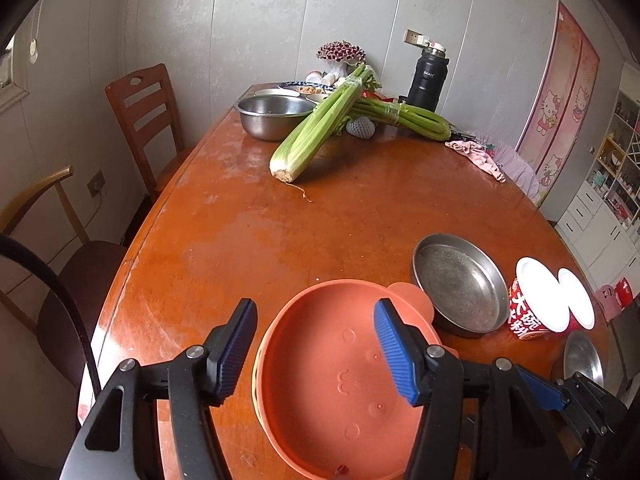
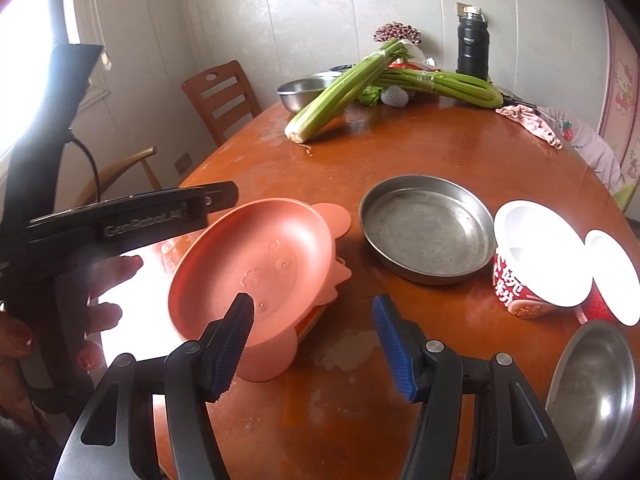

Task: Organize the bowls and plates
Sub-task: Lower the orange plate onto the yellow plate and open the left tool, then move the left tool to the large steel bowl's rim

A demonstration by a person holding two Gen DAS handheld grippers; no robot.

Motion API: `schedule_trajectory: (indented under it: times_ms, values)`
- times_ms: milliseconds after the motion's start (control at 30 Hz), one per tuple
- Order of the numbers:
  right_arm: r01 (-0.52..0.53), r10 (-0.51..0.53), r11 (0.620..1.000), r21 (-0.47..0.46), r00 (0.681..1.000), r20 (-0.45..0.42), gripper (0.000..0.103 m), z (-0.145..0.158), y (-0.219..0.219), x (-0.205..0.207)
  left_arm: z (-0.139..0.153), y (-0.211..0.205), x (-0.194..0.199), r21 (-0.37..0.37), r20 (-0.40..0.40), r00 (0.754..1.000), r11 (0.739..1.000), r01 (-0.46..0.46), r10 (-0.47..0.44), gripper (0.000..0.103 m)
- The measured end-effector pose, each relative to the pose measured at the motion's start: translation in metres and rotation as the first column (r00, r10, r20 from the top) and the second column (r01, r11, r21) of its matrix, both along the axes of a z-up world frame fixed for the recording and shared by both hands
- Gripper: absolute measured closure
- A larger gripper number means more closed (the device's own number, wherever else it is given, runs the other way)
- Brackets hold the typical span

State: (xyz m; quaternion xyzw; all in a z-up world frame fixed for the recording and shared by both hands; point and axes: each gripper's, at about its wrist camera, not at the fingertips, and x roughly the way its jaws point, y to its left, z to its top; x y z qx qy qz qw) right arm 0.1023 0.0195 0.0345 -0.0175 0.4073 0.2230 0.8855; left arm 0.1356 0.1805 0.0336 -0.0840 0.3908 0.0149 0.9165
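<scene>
Blue-padded jaws of the left gripper straddle the near-left rim of the salmon-pink bear-faced plastic plate, spread apart and not pinching it. That plate sits tilted on a stack at the near edge of the wooden tabletop, just beside the round steel pan. The right gripper hangs empty, jaws released. I'd level the pink plate first so it nests flat, then stack the pan, lifting by the rim.

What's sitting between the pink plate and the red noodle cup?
A shallow metal pan lies between the pink plate and the red noodle cup, apart from both; the right wrist view shows it best.
</scene>
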Motion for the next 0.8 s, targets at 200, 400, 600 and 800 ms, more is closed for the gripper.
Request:
schedule_trajectory:
  times_ms: [200,400,600,800]
  values:
    - [0.016,-0.017,1.000,0.018,1.000,0.010,0.039,0.008,-0.009,0.000,0.011,-0.009,-0.006,0.008,0.025,0.999,1.000,0.022,-0.022,0.042]
    - [0.037,-0.038,0.999,0.039,0.999,0.028,0.039,0.018,-0.023,-0.003,0.020,-0.023,-0.013,0.013,0.036,0.998,0.999,0.044,-0.044,0.042]
    - [0.071,-0.074,0.996,0.058,0.996,0.054,0.039,0.029,-0.043,-0.008,0.033,-0.040,-0.023,0.038,0.069,0.995,0.997,0.067,-0.069,0.042]
    - [0.115,-0.121,0.990,0.080,0.990,0.079,0.039,0.039,-0.071,-0.014,0.045,-0.054,-0.030,0.032,0.100,0.992,0.996,0.079,-0.081,0.041]
